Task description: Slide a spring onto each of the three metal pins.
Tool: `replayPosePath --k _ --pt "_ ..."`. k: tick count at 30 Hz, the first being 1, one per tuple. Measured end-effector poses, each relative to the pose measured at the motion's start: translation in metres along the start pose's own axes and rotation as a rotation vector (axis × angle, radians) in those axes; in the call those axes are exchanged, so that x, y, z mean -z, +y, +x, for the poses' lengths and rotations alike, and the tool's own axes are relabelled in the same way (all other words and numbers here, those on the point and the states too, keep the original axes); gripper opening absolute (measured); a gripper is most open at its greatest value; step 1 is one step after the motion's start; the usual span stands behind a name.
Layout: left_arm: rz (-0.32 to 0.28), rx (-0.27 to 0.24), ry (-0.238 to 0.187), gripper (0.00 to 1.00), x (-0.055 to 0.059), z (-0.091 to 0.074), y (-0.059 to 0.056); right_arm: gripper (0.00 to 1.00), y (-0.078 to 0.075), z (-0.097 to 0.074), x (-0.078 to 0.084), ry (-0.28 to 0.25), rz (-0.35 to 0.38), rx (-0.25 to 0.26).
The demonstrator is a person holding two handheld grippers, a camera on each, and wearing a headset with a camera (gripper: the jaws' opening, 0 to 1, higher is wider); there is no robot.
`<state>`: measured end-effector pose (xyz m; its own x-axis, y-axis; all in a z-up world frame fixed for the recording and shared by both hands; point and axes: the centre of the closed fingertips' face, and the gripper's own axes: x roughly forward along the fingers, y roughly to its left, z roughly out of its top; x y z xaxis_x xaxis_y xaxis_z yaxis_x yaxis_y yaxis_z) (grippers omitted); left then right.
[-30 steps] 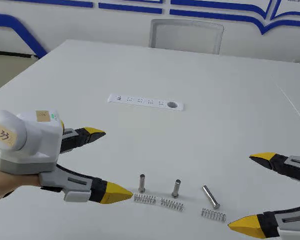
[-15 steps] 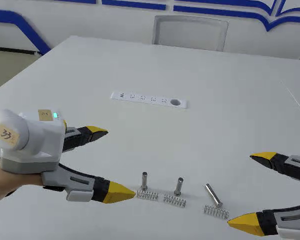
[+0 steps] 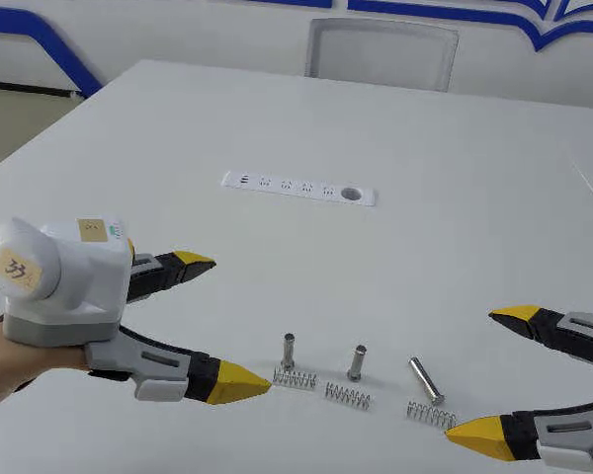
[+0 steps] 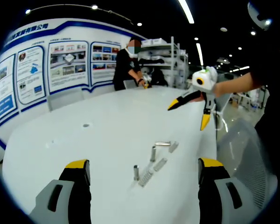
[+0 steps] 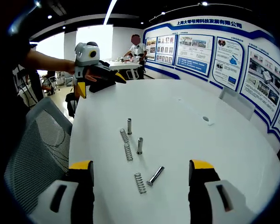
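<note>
Three metal pins stand in a row near the table's front edge: a left pin (image 3: 289, 349) and a middle pin (image 3: 357, 361) upright, and a right pin (image 3: 425, 380) lying flat. A spring lies in front of each: left spring (image 3: 295, 378), middle spring (image 3: 347, 396), right spring (image 3: 430, 414). My left gripper (image 3: 222, 321) hovers open just left of the left pin, holding nothing. My right gripper (image 3: 486, 375) is open to the right of the lying pin. The right gripper view has the lying pin (image 5: 155, 175) and its spring (image 5: 139, 182) nearest.
A white power strip (image 3: 298, 187) is set in the table's middle. A grey chair (image 3: 381, 54) stands at the far edge. A mesh chair (image 5: 37, 140) sits by the near side. A person (image 4: 126, 65) stands in the background.
The head camera has tilted slightly, shifting the picture. Both grippers stay open in much the same places; the pins and springs have not moved.
</note>
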<state>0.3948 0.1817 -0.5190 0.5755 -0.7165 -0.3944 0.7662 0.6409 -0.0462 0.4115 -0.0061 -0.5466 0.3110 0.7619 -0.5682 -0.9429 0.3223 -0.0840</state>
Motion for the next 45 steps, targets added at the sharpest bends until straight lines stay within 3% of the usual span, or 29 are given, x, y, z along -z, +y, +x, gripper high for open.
replayPosePath --k 9,18,27,35,41,45 --pt "-0.002 0.005 0.007 0.97 0.003 0.003 0.001 0.75 -0.003 0.010 0.012 0.019 0.004 -0.002" --pt "-0.014 0.009 0.015 0.97 0.008 0.005 0.001 0.71 -0.015 0.017 0.016 0.019 0.046 0.022" --pt "-0.014 0.011 0.019 0.97 0.008 0.004 0.000 0.60 -0.021 0.031 0.018 0.004 0.100 0.036" --pt "-0.014 0.014 0.016 0.97 0.006 0.005 -0.001 0.55 -0.027 0.050 0.033 0.033 0.137 0.045" --pt "-0.018 0.018 0.022 0.96 0.007 0.007 -0.003 0.43 -0.038 0.056 0.046 0.055 0.154 0.075" --pt "-0.022 0.019 0.025 0.96 0.009 0.008 -0.005 0.41 -0.040 0.060 0.050 0.066 0.164 0.082"
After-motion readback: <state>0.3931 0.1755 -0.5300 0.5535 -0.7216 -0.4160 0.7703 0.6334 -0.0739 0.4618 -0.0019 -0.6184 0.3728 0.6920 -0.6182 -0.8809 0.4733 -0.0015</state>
